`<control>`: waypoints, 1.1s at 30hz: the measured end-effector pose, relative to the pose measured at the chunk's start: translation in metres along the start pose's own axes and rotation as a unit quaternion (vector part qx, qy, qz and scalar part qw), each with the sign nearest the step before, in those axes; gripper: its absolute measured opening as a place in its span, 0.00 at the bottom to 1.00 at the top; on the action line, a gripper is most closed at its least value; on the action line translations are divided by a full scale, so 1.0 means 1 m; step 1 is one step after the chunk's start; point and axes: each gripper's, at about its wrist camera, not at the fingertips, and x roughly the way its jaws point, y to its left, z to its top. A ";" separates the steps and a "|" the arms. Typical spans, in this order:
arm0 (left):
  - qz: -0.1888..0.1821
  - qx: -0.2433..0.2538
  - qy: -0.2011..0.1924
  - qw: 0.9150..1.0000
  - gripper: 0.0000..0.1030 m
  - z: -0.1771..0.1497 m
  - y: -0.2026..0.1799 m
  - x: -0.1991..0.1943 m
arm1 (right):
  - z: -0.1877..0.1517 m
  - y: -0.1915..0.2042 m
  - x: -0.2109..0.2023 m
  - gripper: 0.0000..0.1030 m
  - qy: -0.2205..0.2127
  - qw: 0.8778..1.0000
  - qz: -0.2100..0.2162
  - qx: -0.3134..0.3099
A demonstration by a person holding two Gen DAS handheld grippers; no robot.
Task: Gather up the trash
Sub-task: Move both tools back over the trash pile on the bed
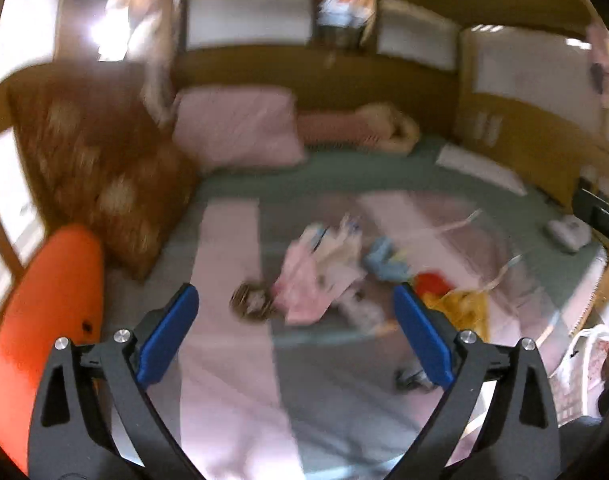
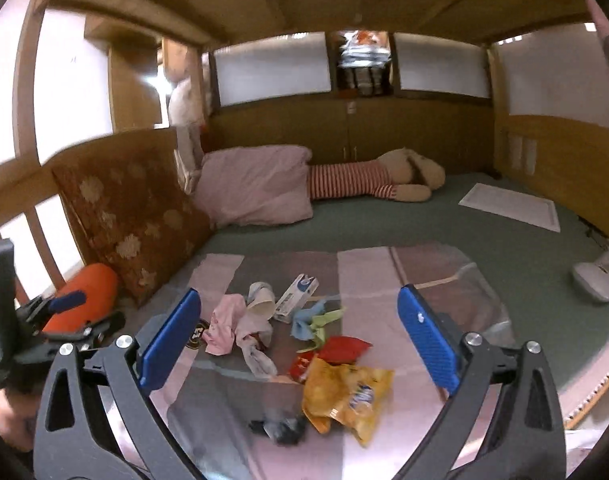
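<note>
Trash lies in a loose pile on the pink and grey blanket (image 2: 364, 272): a yellow chip bag (image 2: 346, 394), a red wrapper (image 2: 340, 350), a small white carton (image 2: 296, 294), a paper cup (image 2: 262, 306), pink cloth (image 2: 226, 324), blue and green scraps (image 2: 312, 320), and a dark crumpled piece (image 2: 280, 428). My right gripper (image 2: 300, 340) is open and empty above the pile. My left gripper (image 1: 294, 336) is open and empty; its view is blurred, with the same pile (image 1: 328, 276) just ahead. The left gripper also shows at the left edge of the right wrist view (image 2: 56, 320).
A brown floral cushion (image 2: 132, 216) and an orange bolster (image 2: 84, 296) lean at the left rail. A pink pillow (image 2: 256, 188) and a striped plush toy (image 2: 376, 180) lie at the far end. A white pad (image 2: 512, 204) and a white device (image 2: 600, 276) lie on the green mattress at the right.
</note>
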 end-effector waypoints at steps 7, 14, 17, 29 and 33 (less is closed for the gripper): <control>-0.062 -0.067 0.034 0.995 0.94 -0.007 0.013 0.002 | -0.033 0.002 0.033 0.94 0.119 0.992 0.012 -0.027; -0.063 -0.053 0.051 0.995 0.94 -0.015 -0.005 0.017 | -0.032 -0.003 0.031 0.94 0.123 0.992 0.007 -0.017; -0.060 -0.048 0.059 0.995 0.94 -0.018 -0.007 0.022 | -0.036 -0.003 0.039 0.94 0.124 0.992 0.006 -0.019; -0.080 -0.040 0.077 0.993 0.94 -0.024 -0.017 0.027 | -0.039 -0.004 0.043 0.94 0.128 0.992 0.004 -0.019; -0.083 -0.036 0.076 0.993 0.94 -0.024 -0.020 0.026 | -0.041 -0.004 0.045 0.94 0.131 0.991 0.000 -0.021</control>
